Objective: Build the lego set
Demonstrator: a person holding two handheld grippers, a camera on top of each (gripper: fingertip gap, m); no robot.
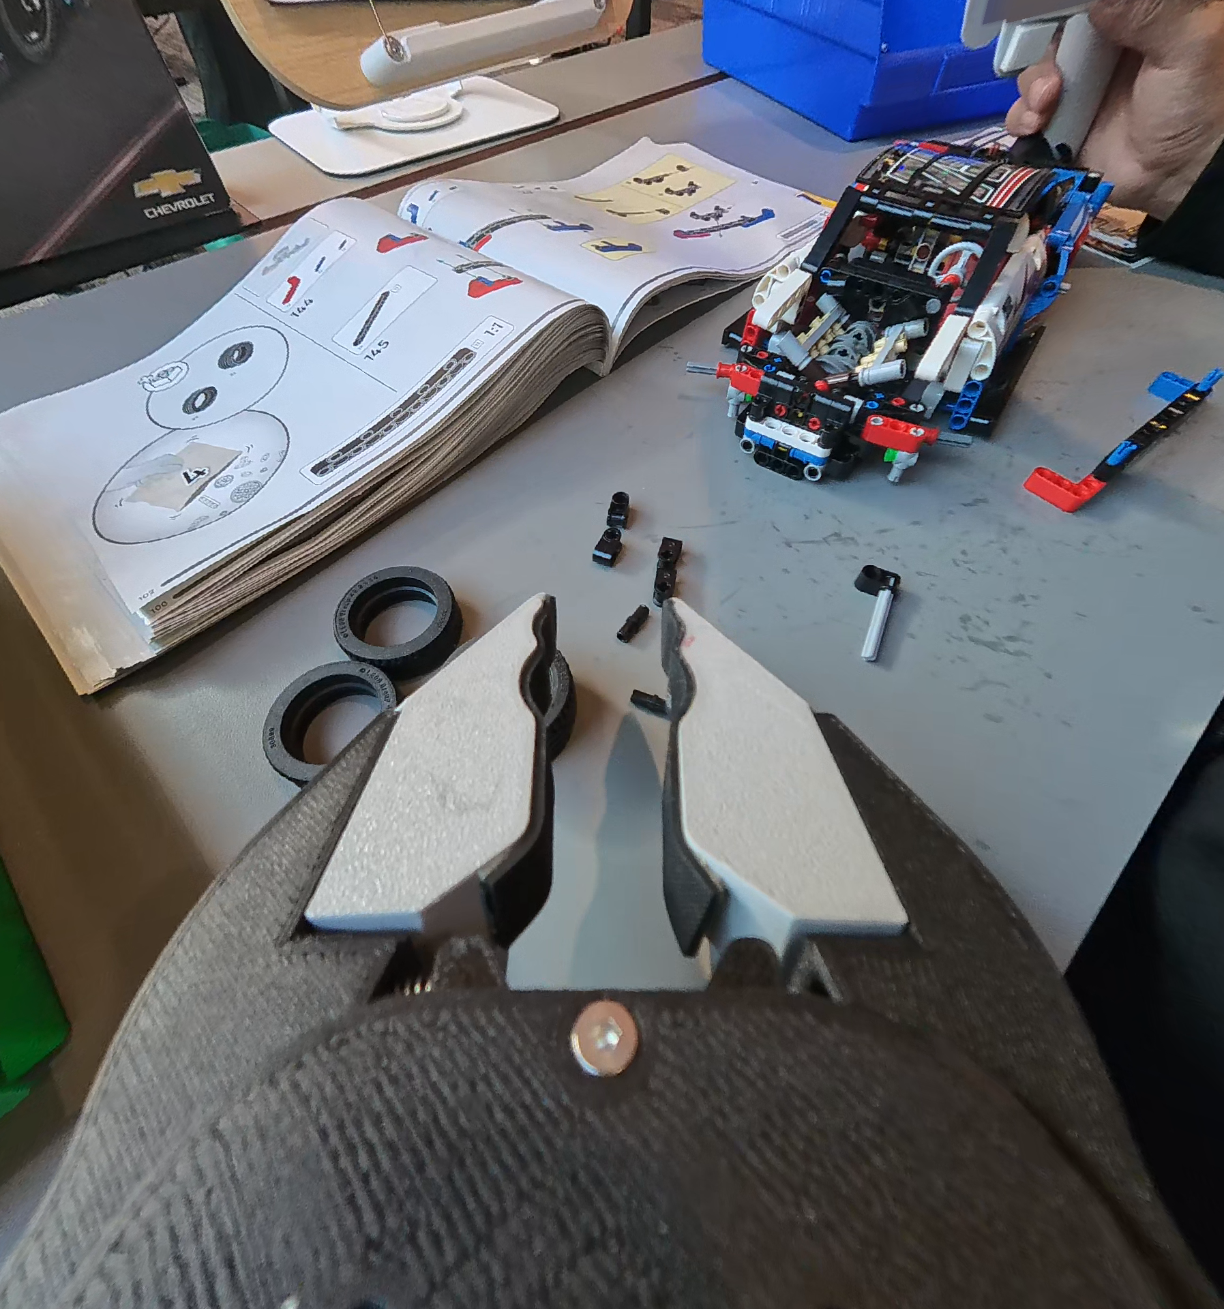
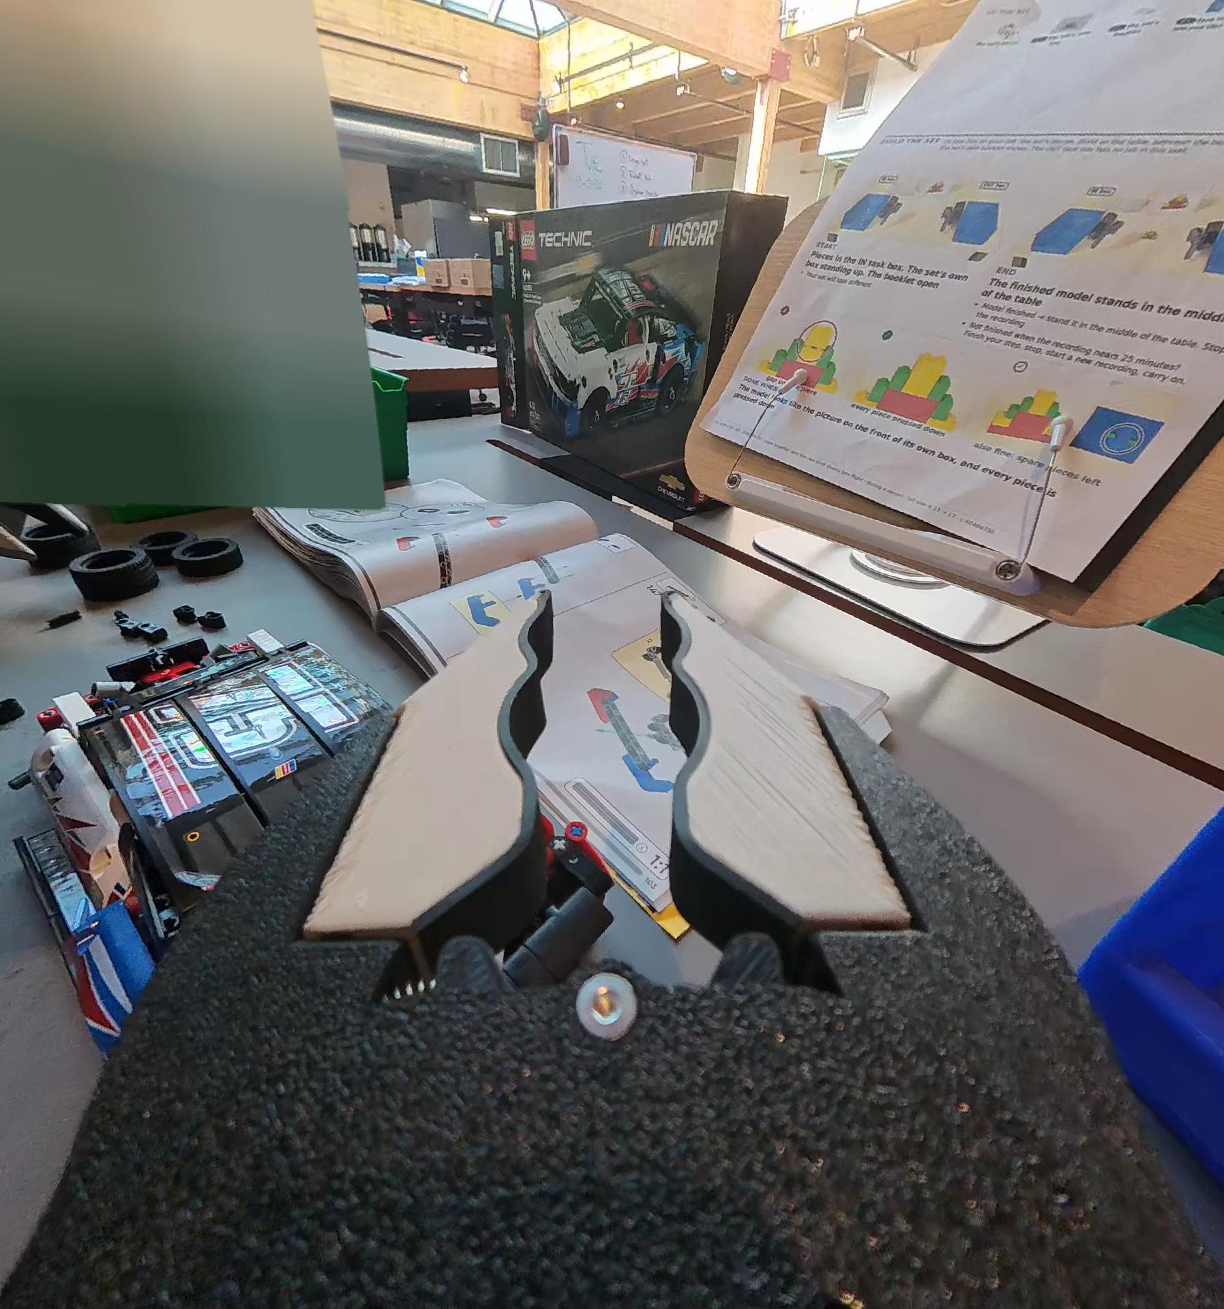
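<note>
Left tool (image 1: 605,623) gaping, empty, low over the tabletop (image 1: 1020,637). Just ahead between its tips, a short black pin (image 1: 632,623), long axis pointing away; tyres (image 1: 396,623) at left. Farther right, the car model (image 1: 899,312), with the right tool (image 2: 605,616) likewise spread, holding nothing, above its rear. Nearer the pin: left tool.

The toy car (image 1: 906,312) is showing black, white, red and blue, with red-and-white roof stripes. Black tyres (image 1: 398,620) are lying on the grey table (image 1: 1020,637) near a blue bin (image 1: 842,64).
</note>
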